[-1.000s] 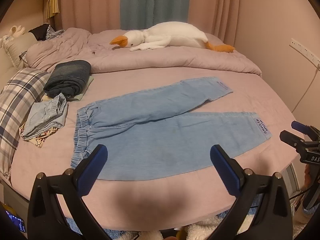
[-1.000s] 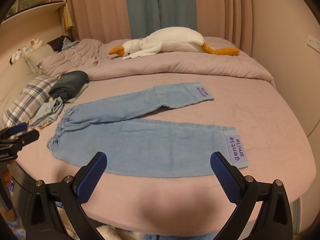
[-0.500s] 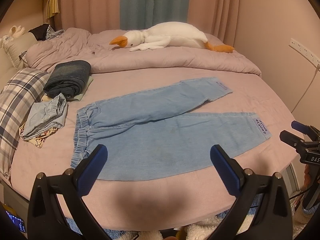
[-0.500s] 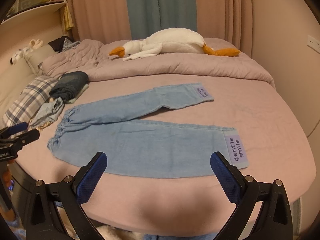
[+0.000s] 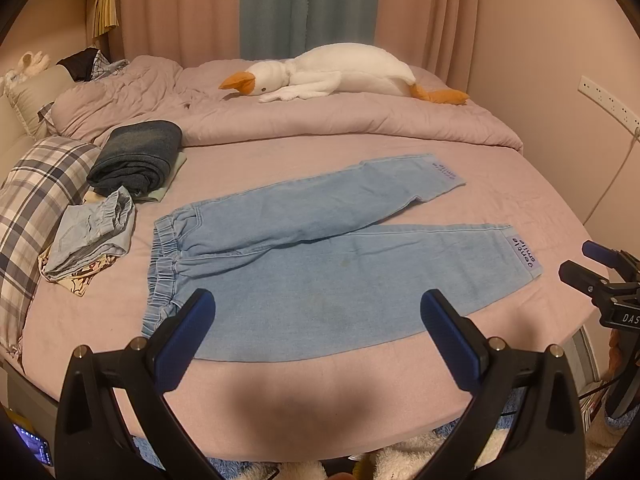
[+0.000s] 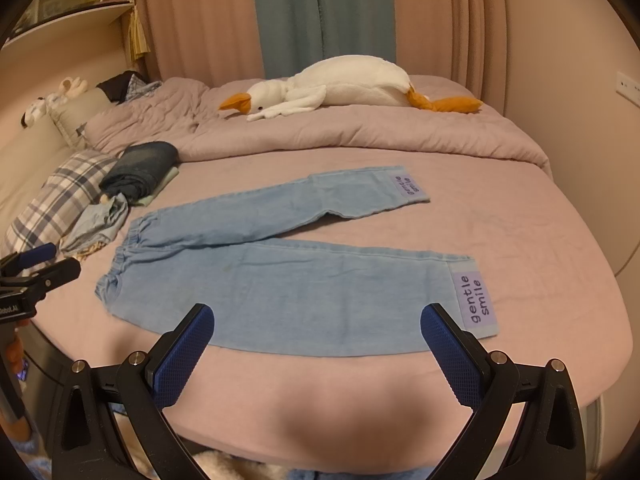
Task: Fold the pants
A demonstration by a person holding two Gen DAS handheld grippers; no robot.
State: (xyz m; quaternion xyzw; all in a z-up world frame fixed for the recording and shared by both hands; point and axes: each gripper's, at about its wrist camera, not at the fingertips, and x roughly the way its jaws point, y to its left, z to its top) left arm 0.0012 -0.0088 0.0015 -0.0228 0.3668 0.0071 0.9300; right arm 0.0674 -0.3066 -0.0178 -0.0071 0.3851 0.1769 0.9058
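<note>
Light blue denim pants [image 5: 320, 256] lie flat on the pink bed, waistband to the left, legs spread apart to the right; they also show in the right wrist view [image 6: 288, 280]. Each leg end bears a purple "gentle smile" label [image 6: 476, 300]. My left gripper [image 5: 318, 312] is open and empty, held above the bed's near edge in front of the near leg and waistband. My right gripper [image 6: 316, 324] is open and empty, above the near edge in front of the near leg. Each gripper shows at the edge of the other's view.
A folded dark garment [image 5: 136, 156] and a crumpled pale blue one [image 5: 96, 228] lie left of the pants by a plaid pillow [image 5: 36, 196]. A white goose plush [image 5: 332, 74] rests on the bunched quilt [image 5: 360, 120] behind. A wall stands to the right.
</note>
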